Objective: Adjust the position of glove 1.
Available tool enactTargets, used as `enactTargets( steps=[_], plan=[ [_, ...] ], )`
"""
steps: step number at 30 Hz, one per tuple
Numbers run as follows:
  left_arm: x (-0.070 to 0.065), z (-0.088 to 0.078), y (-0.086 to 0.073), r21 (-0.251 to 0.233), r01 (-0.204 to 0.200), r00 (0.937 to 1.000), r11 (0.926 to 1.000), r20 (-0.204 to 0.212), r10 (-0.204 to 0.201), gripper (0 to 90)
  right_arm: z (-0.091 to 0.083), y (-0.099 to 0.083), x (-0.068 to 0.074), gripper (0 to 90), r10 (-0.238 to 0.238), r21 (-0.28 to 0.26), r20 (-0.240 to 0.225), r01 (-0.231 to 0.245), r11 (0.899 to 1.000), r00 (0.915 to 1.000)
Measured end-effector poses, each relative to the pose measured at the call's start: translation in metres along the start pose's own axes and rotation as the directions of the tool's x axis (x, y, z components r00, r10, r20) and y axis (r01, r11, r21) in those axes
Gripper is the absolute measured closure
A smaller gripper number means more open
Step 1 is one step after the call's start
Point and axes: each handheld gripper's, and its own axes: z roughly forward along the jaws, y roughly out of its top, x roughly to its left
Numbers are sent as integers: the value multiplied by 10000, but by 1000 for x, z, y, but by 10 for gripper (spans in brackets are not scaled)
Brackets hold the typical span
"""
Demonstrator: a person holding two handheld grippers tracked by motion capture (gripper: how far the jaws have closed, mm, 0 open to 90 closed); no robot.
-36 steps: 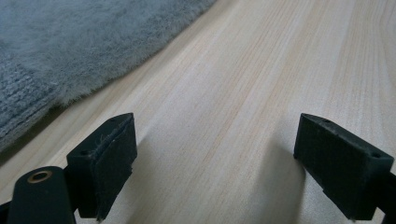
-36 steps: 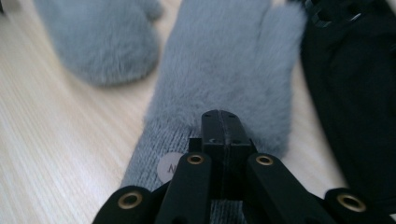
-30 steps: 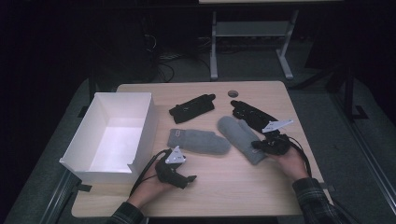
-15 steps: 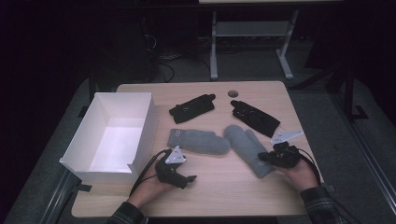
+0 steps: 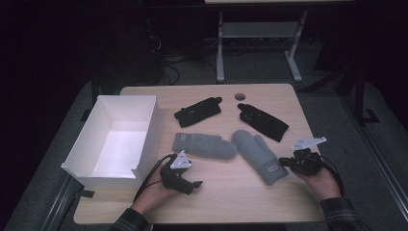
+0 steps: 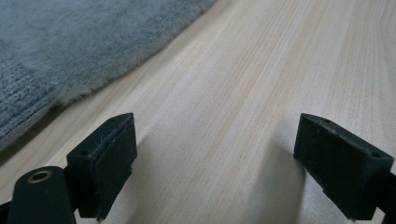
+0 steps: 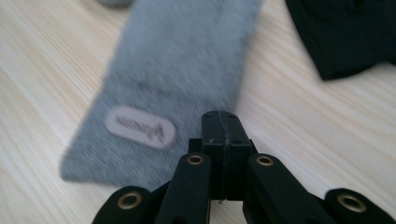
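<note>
Grey mitten (image 5: pixel 259 155) beside right gripper (image 5: pixel 287 162), fingers (image 7: pixel 219 135) pressed together, empty

In your right gripper view, the grey mitten (image 7: pixel 173 70) is blurred, so the lettering on its pale cuff label (image 7: pixel 140 127) cannot be read, and its top runs off the upper edge. The black glove (image 7: pixel 345 32) there is cut off at the upper right corner, so you cannot tell its shape. In your left gripper view, the other grey mitten (image 6: pixel 70 42) is cropped by the top and left edges; you see just a fuzzy rim and some knit. From the high view, the small dark round spot (image 5: pixel 240 96) near the table's far edge is too small to identify, and your forearms leave the bottom edge.
</note>
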Motion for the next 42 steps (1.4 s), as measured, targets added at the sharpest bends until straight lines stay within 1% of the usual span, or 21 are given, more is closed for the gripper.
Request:
enactTargets(
  steps=[2,5,7,11,12,13,16,17,18,19,21,22,23,24,25,26,30,31,35,36,42],
  plan=[
    [0,0,0,4,-3,10000,10000,-2,3,125,0,-1,-1,900,38,26,-38,-38,10000,10000],
    [0,0,0,11,-22,10000,10000,-9,22,125,-1,-6,1,900,85,94,-337,-82,9999,9994],
    [1,0,0,13,-79,10000,10000,-24,80,125,0,-9,5,900,-49,141,-505,56,9999,9987],
    [0,0,0,-24,43,10000,10000,2,-43,125,1,-10,16,900,-357,284,-1036,389,9988,9940],
    [0,0,0,-24,43,10000,10000,2,-43,125,1,-10,16,900,-357,284,-1036,389,9988,9940],
    [0,0,0,12,25,10000,10000,-6,-25,125,2,-9,23,900,-624,294,-1286,667,9973,9897],
    [0,0,0,5,13,10000,10000,-13,-13,125,4,-6,34,900,-801,267,-1712,859,9959,9820],
    [0,0,0,5,13,10000,10000,-13,-13,125,4,-6,34,900,-801,267,-1712,859,9959,9820],
    [0,0,0,4,13,10000,10000,-12,-13,125,8,-3,40,900,-1086,237,-2030,1157,9930,9731],
    [0,0,0,5,16,10000,10000,-9,-16,125,8,-3,40,900,-1086,237,-2030,1157,9930,9731],
    [0,0,0,6,8,10000,10000,-11,-8,125,10,0,45,900,-1167,171,-2279,1238,9922,9667],
    [0,0,0,5,-2,10000,10000,-17,2,125,13,3,52,900,-1304,125,-2576,1382,9903,9574],
    [0,0,0,5,-2,10000,10000,-17,2,125,13,3,52,900,-1304,125,-2576,1382,9903,9574],
    [0,0,0,7,-49,10000,10000,-30,49,125,15,5,58,900,-1477,66,-2746,1554,9878,9502],
    [0,0,0,7,-49,10000,10000,-30,49,125,15,5,58,900,-1477,66,-2746,1554,9878,9502],
    [0,0,0,5,-64,10000,10000,-36,64,125,16,6,60,900,-1497,85,-2822,1585,9873,9476],
    [0,0,0,4,-54,10000,10000,-26,54,125,23,14,70,900,-1770,-139,-3204,1822,9832,9306],
    [0,0,0,3,-55,10000,10000,-30,55,125,27,19,75,900,-1840,-141,-3387,1905,9816,9227],
    [0,0,0,3,-55,10000,10000,-29,55,125,35,26,84,900,-2133,-188,-3530,2210,9751,9110],
    [0,0,0,5,-57,10000,10000,-30,57,125,37,28,87,900,-2078,-186,-3643,2160,9762,9078],
    [0,0,0,-26,-12,10000,10000,-52,12,125,51,43,103,900,-2504,-223,-3883,2626,9646,8868]
  ],
)
